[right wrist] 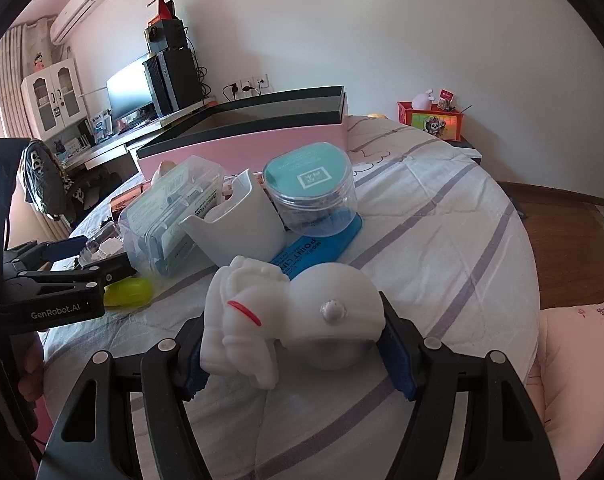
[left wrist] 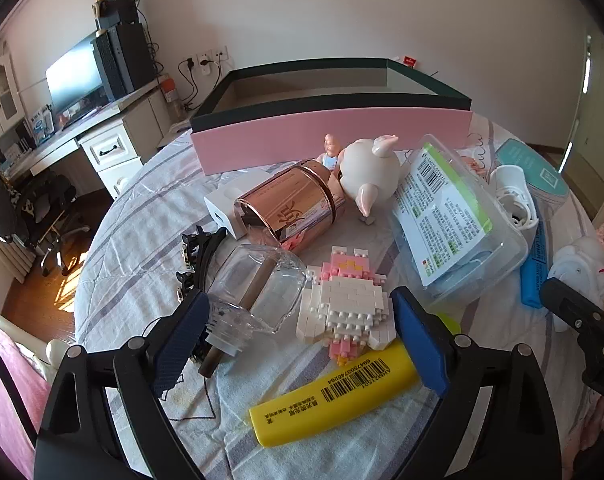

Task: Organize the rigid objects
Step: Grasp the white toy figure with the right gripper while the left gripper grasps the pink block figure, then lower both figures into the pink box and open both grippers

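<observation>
My left gripper (left wrist: 300,340) hangs open over the bedspread. A pink-and-white brick figure (left wrist: 346,308) and a clear glass bottle (left wrist: 262,284) with a stopper lie between its blue pads, neither one pressed. A yellow highlighter (left wrist: 334,392) lies just below them. My right gripper (right wrist: 296,362) is shut on a white astronaut figurine (right wrist: 294,308), with a pad against each side, low over the cover. The pink box (left wrist: 330,142) with a dark green rim stands open at the back and looks empty.
A rose-gold can (left wrist: 290,208), a white pig figure (left wrist: 366,172), a clear floss box (left wrist: 454,224), a white charger (left wrist: 222,208) and a black hair clip (left wrist: 198,248) crowd the middle. A teal-lidded jar (right wrist: 314,192), a white cup (right wrist: 242,220) and a blue marker (right wrist: 318,248) lie ahead of the right gripper.
</observation>
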Available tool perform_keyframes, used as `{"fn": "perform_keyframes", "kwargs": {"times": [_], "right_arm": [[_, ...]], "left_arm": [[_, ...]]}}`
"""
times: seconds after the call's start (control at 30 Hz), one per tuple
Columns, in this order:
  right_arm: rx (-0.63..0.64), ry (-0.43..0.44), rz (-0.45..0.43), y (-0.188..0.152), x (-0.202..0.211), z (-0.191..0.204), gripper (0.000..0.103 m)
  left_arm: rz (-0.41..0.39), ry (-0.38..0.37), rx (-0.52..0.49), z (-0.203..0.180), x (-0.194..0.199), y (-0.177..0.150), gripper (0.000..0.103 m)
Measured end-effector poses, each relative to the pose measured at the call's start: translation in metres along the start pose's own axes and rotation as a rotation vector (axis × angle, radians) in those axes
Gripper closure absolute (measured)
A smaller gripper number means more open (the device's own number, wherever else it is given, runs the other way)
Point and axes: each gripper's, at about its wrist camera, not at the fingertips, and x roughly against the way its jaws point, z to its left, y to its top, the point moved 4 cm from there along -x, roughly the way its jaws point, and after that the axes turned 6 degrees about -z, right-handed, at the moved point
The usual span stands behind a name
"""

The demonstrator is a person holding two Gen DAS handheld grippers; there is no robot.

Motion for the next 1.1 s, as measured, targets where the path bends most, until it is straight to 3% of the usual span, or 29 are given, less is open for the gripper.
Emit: {"fn": "perform_keyframes", "kwargs": {"times": [0.13, 0.23, 0.4, 0.57, 0.73, 1.1], "right_arm": [[-0.002, -0.001, -0.009, 0.003, 0.002, 0.0, 0.032], [-0.003, -0.001, -0.028, 0.01, 0.008, 0.0, 0.032], [0.003, -0.009, -0.062, 0.024, 0.02, -0.001, 0.032], [0.02, -0.011, -0.103, 0.043, 0.027, 0.001, 0.032], [0.036, 0.003, -0.1, 0.054, 0.021, 0.007, 0.032], [0.072, 0.022, -0.122, 0.071, 0.018, 0.019, 0.032]], "left_arm": [[-0.013, -0.016, -0.001, 0.0, 0.001, 0.001, 0.015], [-0.013, -0.042, 0.014, 0.005, 0.004, 0.001, 0.029], [-0.009, -0.095, 0.041, 0.009, 0.008, -0.002, 0.032], [-0.053, -0.119, 0.042, 0.017, 0.023, 0.003, 0.053], [0.035, -0.205, 0.089, 0.019, 0.012, -0.011, 0.049], [0.026, -0.18, 0.062, 0.008, 0.003, -0.011, 0.056]]}}
